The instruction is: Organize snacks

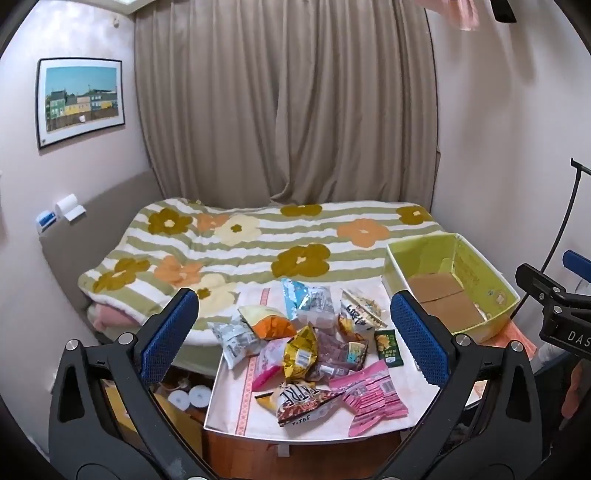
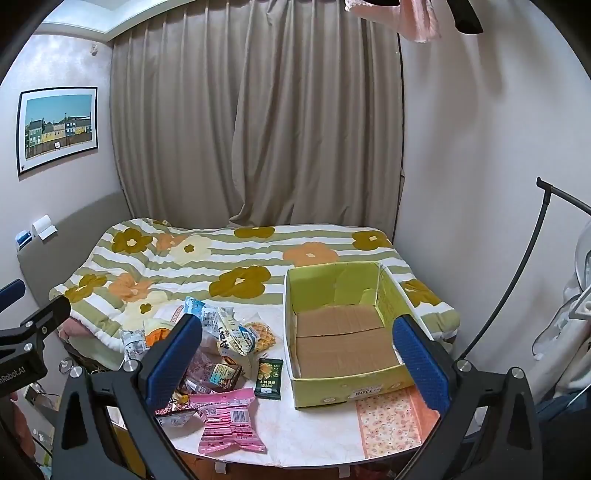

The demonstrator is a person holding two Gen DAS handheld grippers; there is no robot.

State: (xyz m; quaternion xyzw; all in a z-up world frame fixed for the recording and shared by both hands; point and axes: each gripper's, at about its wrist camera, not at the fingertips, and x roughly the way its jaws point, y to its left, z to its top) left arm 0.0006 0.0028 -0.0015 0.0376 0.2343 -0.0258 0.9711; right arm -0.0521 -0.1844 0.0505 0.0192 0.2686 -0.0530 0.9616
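A: Light?
B: Even, soft indoor light from overhead; bright ceiling panel (image 2: 122, 18) at 11 o'clock. Curtain (image 1: 284, 107) is shut, no glow through it.
A: Shadows, glare?
B: Soft shadow on the wall (image 1: 517, 55) at 1 o'clock. No glare.
A: Sharpness?
B: Centre crisp, packet print readable. Heavy fisheye bend; black vignette at every corner, edges slightly soft.
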